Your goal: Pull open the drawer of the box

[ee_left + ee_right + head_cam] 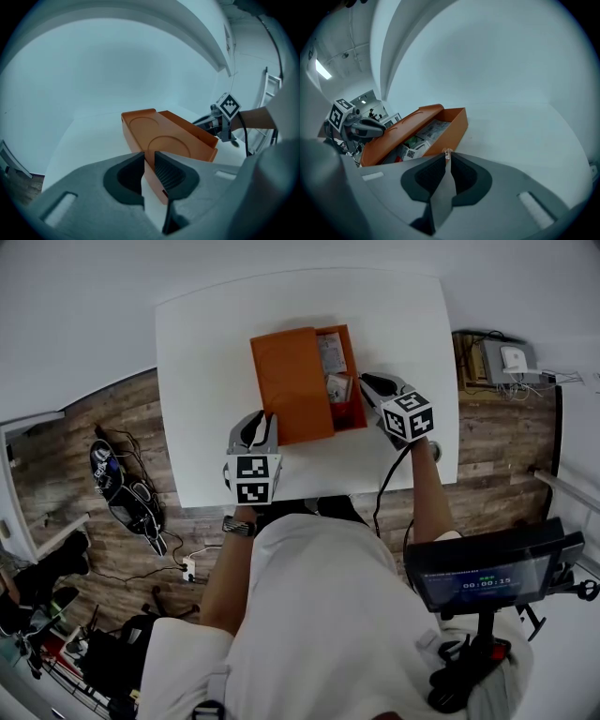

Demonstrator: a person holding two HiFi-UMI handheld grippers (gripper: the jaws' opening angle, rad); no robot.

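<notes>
Orange and thin-walled, the box lies mid-counter, its drawer partway out toward the right edge, packets showing inside. The left hand-held gripper clamps the box's near wall. The right hand-held gripper pinches a small clear tab at the drawer's front. The box looks light and apt to skid, so brace the shell and pull by the tab.

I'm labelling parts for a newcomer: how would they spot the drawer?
On the white table lies a flat orange box. The drawer sticks out of its right side, towards the right gripper. Unlike the box's plain closed top, it is open-topped, with printed packets showing inside.
</notes>
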